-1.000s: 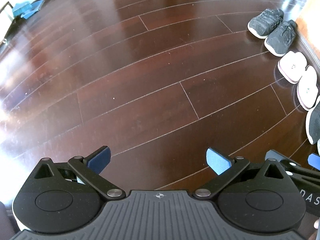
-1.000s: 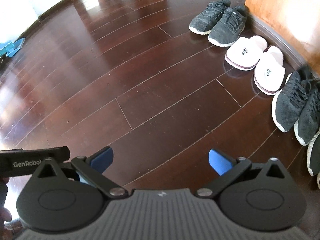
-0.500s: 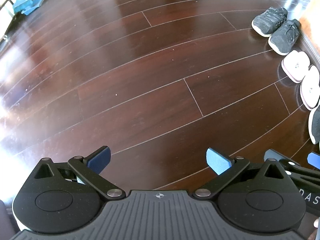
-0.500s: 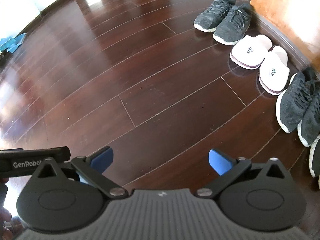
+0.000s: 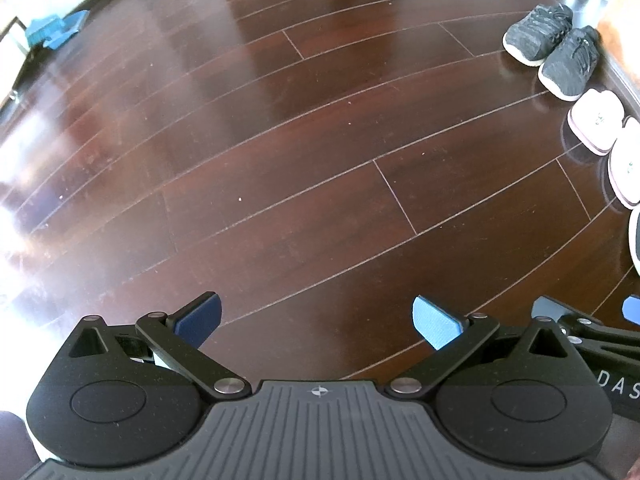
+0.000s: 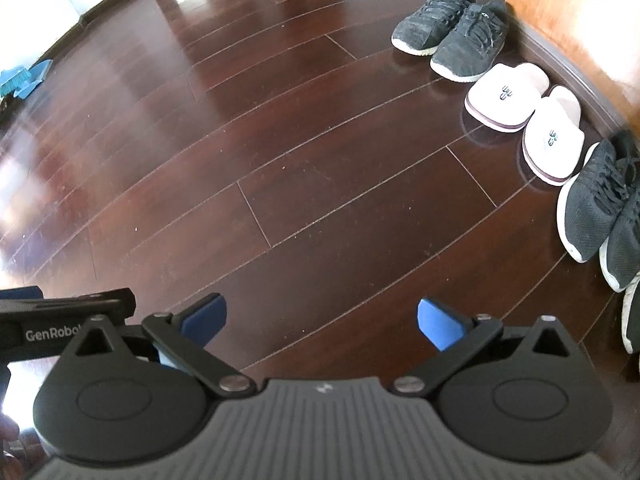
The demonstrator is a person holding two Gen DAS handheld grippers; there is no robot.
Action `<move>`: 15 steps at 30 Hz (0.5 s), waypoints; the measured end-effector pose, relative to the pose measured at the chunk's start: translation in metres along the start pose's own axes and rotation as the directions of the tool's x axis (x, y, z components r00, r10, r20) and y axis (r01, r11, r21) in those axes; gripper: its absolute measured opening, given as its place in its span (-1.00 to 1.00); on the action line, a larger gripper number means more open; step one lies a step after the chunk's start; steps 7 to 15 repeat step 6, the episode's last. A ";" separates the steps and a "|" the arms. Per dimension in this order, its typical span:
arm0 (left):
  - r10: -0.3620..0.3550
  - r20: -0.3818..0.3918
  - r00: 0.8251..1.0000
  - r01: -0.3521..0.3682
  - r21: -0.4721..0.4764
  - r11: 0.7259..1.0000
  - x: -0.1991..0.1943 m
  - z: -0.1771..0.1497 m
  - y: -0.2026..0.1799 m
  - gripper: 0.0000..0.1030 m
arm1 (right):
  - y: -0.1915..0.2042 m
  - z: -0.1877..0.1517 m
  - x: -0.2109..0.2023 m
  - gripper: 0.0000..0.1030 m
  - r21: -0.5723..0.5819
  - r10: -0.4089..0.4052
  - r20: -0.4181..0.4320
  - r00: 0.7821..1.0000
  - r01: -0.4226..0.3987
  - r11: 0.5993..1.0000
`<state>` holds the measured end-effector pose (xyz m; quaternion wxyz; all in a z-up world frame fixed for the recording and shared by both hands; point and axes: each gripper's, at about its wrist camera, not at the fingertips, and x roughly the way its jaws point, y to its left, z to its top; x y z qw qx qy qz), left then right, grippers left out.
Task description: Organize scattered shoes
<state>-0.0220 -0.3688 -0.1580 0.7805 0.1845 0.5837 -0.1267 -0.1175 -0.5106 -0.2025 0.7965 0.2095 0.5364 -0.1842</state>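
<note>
Shoes stand in a row along the wooden wall at the right. A pair of dark grey sneakers (image 6: 452,32) is farthest, then a pair of white slippers (image 6: 524,112), then black sneakers with white soles (image 6: 600,208). The left wrist view shows the grey sneakers (image 5: 554,50) and the slippers (image 5: 600,128) at its right edge. My left gripper (image 5: 318,322) and my right gripper (image 6: 322,320) are both open and hold nothing, hovering over bare floor well short of the shoes.
Dark wooden floor (image 6: 280,140) fills both views. An orange-brown wooden wall (image 6: 580,20) with a dark baseboard runs behind the shoes. A blue object (image 5: 56,30) lies on the floor at the far left. Another shoe's white sole (image 6: 632,316) shows at the right edge.
Both grippers have drawn back and risen a little, so the shoes look smaller and farther up the views. Jaws stay open.
</note>
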 end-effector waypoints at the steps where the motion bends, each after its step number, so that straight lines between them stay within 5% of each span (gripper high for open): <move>1: -0.002 -0.001 1.000 0.002 -0.003 1.000 0.000 0.000 0.000 0.99 | 0.000 0.000 0.000 1.00 0.000 0.000 -0.001 1.000 0.000 1.000; 15: -0.011 -0.009 1.000 0.011 -0.013 1.000 0.002 0.000 0.002 0.99 | 0.000 0.000 0.002 1.00 0.002 0.001 -0.006 1.000 -0.001 1.000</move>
